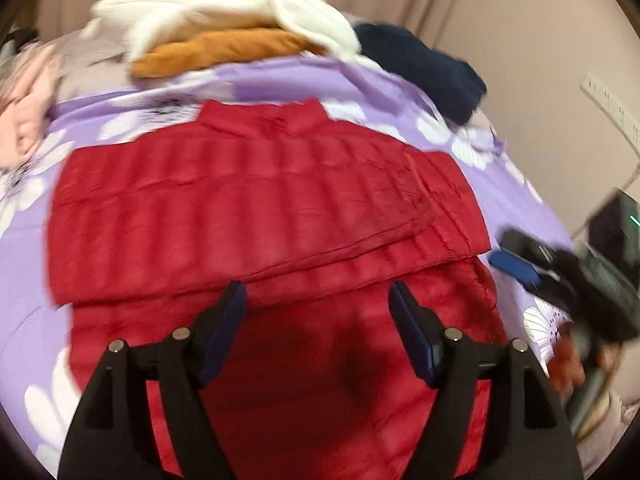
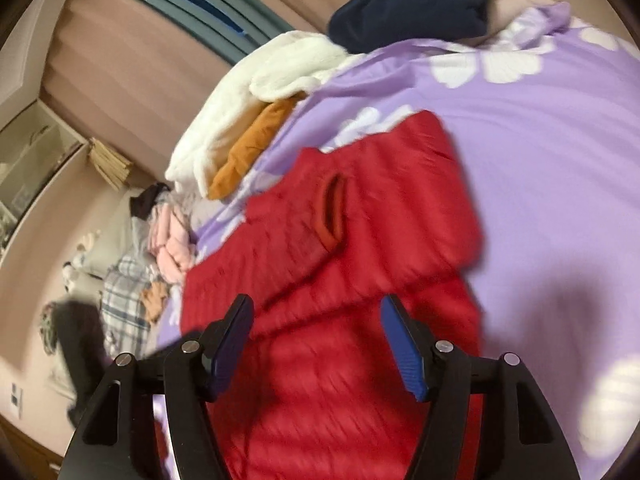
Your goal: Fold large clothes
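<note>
A red quilted puffer jacket (image 1: 256,208) lies on a purple floral bedspread (image 1: 400,92), its collar toward the far side and a sleeve folded across its body. My left gripper (image 1: 318,292) is open and empty, hovering above the jacket's lower part. The right gripper shows at the right edge of the left wrist view (image 1: 516,264), beside the jacket's right edge. In the right wrist view the jacket (image 2: 360,240) lies on the bedspread (image 2: 540,152), and my right gripper (image 2: 316,308) is open and empty above it.
A pile of white (image 1: 216,8), mustard (image 1: 224,50) and navy (image 1: 424,60) clothes sits at the bed's far side. Pink clothes (image 1: 24,120) lie at the left. The right wrist view shows pink and plaid clothes (image 2: 128,292) and curtains (image 2: 132,60).
</note>
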Demonstrator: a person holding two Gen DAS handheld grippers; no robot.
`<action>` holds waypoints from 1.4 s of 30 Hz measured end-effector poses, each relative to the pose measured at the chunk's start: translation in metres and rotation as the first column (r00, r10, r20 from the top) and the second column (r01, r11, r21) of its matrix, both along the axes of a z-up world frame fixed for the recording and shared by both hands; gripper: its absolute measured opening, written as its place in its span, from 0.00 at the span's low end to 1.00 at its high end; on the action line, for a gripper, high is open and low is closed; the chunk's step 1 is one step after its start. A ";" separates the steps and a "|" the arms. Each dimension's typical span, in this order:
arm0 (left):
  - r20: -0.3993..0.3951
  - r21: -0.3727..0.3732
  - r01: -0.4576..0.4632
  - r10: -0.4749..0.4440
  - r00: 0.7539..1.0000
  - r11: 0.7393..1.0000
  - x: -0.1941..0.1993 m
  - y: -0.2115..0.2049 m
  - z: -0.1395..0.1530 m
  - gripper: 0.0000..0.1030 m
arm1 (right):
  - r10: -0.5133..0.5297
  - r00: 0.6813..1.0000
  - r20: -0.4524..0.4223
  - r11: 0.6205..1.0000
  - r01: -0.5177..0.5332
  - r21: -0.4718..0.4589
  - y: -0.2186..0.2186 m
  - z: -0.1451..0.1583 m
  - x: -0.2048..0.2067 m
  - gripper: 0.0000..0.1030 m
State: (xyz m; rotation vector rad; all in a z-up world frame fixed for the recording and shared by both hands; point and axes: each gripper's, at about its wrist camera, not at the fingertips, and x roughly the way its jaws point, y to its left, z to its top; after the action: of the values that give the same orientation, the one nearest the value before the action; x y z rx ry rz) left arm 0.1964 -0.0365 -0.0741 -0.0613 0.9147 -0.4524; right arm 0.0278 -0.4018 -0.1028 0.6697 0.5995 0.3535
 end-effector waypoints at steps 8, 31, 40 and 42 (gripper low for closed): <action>-0.046 -0.034 -0.235 0.233 0.971 0.971 -0.034 0.103 -0.013 0.78 | -0.044 0.994 -0.096 0.999 0.046 0.014 0.020 -0.017 0.055 0.26; -0.156 -0.037 -0.347 0.337 0.928 0.937 -0.053 0.147 -0.043 0.78 | -0.076 0.979 0.191 0.854 0.163 -0.495 0.048 0.042 0.002 0.35; -0.194 -0.031 -0.345 0.333 0.923 0.938 -0.055 0.148 -0.051 0.78 | -0.032 0.999 -0.042 0.823 0.002 -0.568 0.074 -0.017 0.069 0.35; -0.201 -0.035 -0.344 0.331 0.922 0.938 -0.058 0.150 -0.051 0.78 | -0.024 0.999 -0.044 0.847 -0.003 -0.532 0.068 -0.008 0.057 0.35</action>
State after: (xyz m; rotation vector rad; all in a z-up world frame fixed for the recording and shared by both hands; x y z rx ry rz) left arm 0.1386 0.1134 -0.1253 -0.3272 1.0543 -0.1562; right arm 0.0850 -0.3336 -0.1107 0.1432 0.7029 0.1446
